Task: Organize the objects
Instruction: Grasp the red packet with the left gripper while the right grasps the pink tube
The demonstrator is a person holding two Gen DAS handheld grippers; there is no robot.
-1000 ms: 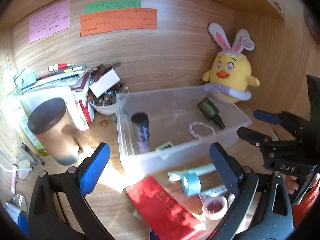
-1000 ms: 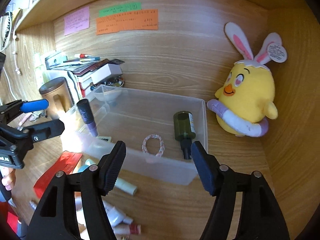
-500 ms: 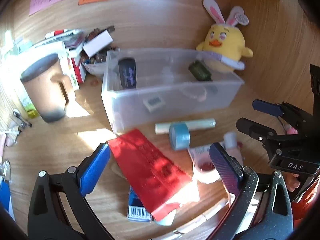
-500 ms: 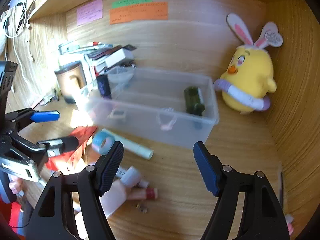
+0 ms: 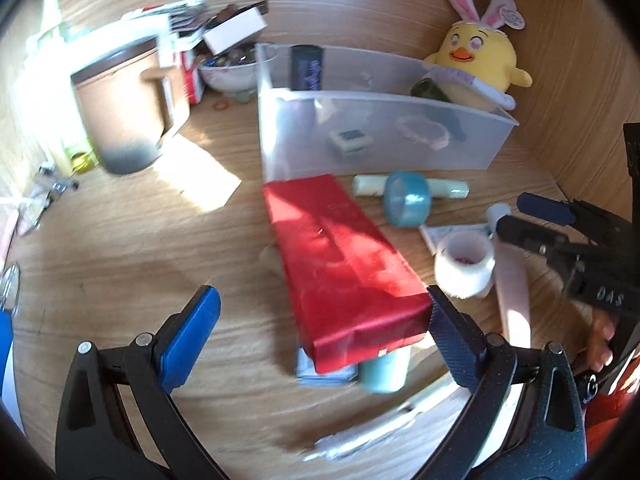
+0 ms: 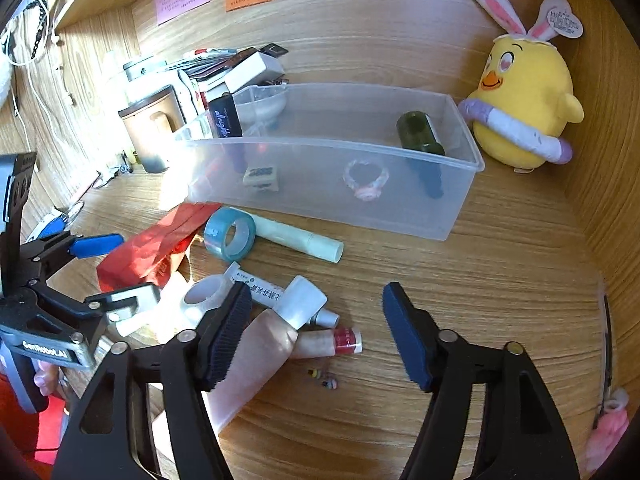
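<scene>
Grippers both spread wide and holding nothing, left gripper (image 5: pixel 324 332) over red packet (image 5: pixel 344 264), right gripper (image 6: pixel 316 332) above pink tube (image 6: pixel 256 364), clear bin (image 6: pixel 460 196) behind.

The red packet (image 5: pixel 344 264) hides most of a blue box (image 5: pixel 326 372) and a teal tube (image 5: pixel 384 370) beneath it. Near the desk's front edge, papers (image 5: pixel 360 436) smear into blur (print unreadable). Tiny beads (image 6: pixel 324 378) stay indistinct.
</scene>
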